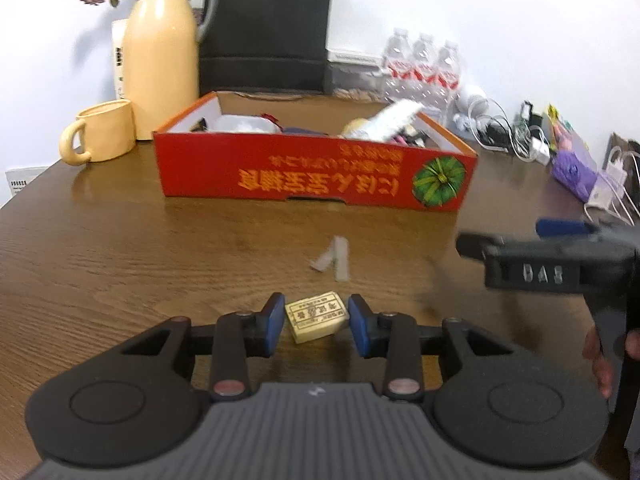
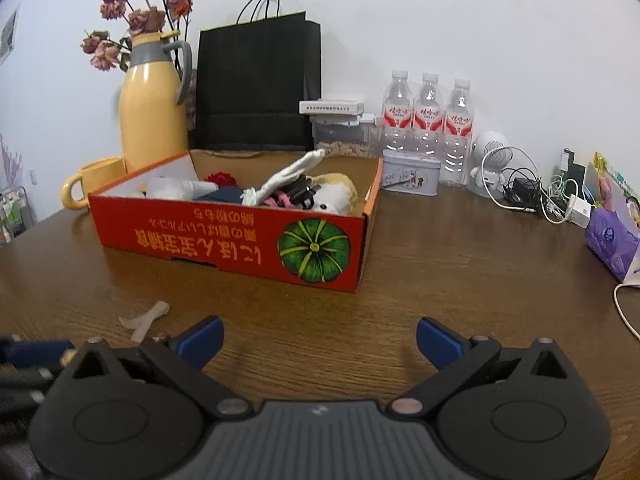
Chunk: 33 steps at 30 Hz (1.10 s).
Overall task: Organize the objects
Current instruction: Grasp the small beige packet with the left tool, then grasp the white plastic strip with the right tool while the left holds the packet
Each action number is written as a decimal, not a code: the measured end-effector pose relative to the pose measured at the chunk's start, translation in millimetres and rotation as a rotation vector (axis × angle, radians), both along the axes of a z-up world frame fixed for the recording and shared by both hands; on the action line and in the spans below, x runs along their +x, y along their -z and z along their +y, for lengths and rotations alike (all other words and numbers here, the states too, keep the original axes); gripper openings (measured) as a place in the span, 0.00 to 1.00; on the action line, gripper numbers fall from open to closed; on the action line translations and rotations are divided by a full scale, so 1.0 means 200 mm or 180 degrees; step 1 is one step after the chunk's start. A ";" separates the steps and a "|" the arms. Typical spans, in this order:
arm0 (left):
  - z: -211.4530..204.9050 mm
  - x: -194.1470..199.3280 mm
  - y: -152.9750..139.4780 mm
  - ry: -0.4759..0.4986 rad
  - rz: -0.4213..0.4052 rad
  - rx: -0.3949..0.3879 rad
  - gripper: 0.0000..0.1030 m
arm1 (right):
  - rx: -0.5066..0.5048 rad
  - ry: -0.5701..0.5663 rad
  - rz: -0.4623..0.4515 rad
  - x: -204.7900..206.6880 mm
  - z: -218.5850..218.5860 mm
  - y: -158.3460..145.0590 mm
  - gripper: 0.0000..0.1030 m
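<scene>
Wooden table (image 1: 120, 240): left hand-held gripper (image 1: 316, 320) clamps a printed eraser (image 1: 316, 316); right hand-held gripper (image 2: 318, 338) gapes empty.

I count two tools: the left tool (image 1: 316, 322) at six o'clock in its own view and the right tool (image 2: 319, 338) at six o'clock in its view. One small cream block (image 1: 316, 317) sits between the left tool's pads. One pale scrap (image 1: 334, 258) lies just past it toward twelve o'clock. One red box (image 2: 228, 240) stands mid-tabletop (image 2: 440, 280). Behind it I see three water bottles (image 2: 428, 120) at one o'clock, one black paper bag (image 2: 258, 84) at twelve, one yellow jug (image 2: 154, 120) and one yellow mug (image 2: 94, 182) at ten, and one small tin (image 2: 412, 176) beside the box. One purple packet (image 2: 610, 240) lies at three o'clock.
</scene>
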<state>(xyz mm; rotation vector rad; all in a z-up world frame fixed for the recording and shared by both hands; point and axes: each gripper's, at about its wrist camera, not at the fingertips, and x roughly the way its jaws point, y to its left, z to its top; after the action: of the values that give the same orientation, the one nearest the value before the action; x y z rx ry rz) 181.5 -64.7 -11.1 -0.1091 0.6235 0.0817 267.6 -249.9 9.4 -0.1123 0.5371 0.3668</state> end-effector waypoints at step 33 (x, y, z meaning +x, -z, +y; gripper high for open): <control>0.46 0.26 -0.13 0.0018 -0.0528 0.0133 0.35 | 0.0163 -0.0346 0.0164 -0.04 0.44 0.02 0.82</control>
<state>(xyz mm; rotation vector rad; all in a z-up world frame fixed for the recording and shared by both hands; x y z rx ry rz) 233.5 28.0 14.9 -0.0729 0.4563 0.0794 260.5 -161.1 5.4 -0.0829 0.5735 0.4903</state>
